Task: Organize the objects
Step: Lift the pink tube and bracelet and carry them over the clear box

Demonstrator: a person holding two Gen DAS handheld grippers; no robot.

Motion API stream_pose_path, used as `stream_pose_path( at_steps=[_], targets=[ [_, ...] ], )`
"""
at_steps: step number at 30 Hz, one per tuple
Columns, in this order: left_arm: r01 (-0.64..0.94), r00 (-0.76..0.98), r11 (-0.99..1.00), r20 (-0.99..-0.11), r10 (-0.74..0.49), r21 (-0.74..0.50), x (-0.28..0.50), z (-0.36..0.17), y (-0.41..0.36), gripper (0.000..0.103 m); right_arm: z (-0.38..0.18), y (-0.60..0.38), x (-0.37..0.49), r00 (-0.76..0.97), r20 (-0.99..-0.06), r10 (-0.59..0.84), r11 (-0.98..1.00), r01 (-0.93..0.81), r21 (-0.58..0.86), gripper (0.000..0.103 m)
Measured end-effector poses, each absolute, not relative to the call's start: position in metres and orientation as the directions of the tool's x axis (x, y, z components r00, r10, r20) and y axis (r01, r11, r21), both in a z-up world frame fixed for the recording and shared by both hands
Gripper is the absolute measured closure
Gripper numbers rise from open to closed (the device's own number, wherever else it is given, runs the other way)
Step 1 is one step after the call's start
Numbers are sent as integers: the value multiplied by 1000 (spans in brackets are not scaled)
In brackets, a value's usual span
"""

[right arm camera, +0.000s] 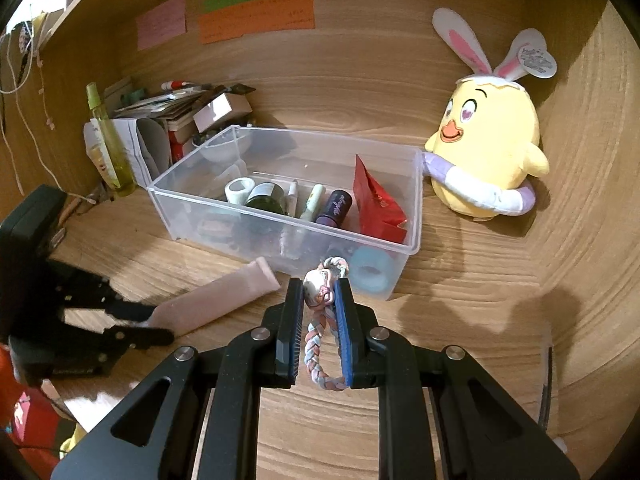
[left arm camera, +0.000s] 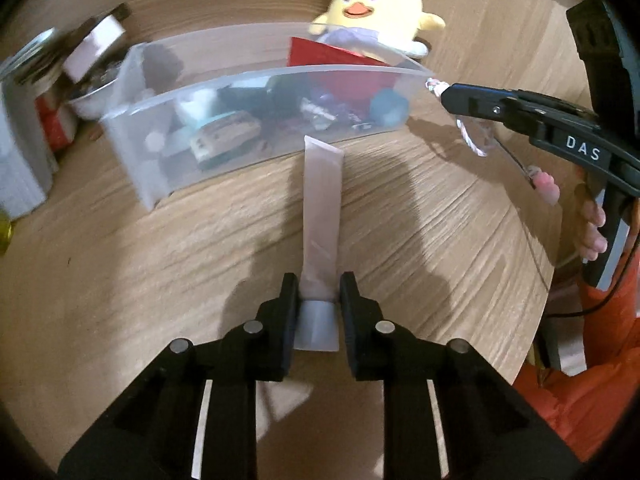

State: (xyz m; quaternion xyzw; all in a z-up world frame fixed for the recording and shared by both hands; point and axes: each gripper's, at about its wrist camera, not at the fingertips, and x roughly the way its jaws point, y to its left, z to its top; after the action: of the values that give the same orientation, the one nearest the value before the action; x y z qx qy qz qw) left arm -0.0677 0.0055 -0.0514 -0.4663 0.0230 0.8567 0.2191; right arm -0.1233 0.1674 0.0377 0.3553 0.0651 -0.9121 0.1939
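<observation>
Our left tool [left arm camera: 319, 288] is clamped on the neck of a pale pink tube [left arm camera: 322, 208], just above its grey cap; the tube lies on the wooden desk [left arm camera: 160, 248], its far end touching the front wall of the clear plastic bin [right arm camera: 288, 236]. Our right tool [right arm camera: 318, 292] grips a braided pastel bracelet [right arm camera: 320, 344] with a small charm, held near the bin's front right corner. A yellow chick plush [right arm camera: 486, 152] sits just beside the bin.
</observation>
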Motion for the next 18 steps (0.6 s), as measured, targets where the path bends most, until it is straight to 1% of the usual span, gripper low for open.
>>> stream_pose_path(
  at_steps=[4,12,15,18],
  targets=[
    [-351,-518,-922,-787,335,-162,-54,-44,1,83,41,162,-125,-676,-668,-311,-913,408,13,89],
    [-323,-600,-929,-719,350,-182,-34,-13,-12,83,70,160,-126,-728,-606,-321,-915,404,0,89],
    [-323,-641,-935,-692,332,-149,-28,1,-14,83,80,159,-128,-743,-585,-324,-915,403,-5,89],
    [-316,-666,-938,-669,329,-146,-30,14,-14,83,88,157,-129,-755,-568,-328,-915,404,-9,89]
  ],
)
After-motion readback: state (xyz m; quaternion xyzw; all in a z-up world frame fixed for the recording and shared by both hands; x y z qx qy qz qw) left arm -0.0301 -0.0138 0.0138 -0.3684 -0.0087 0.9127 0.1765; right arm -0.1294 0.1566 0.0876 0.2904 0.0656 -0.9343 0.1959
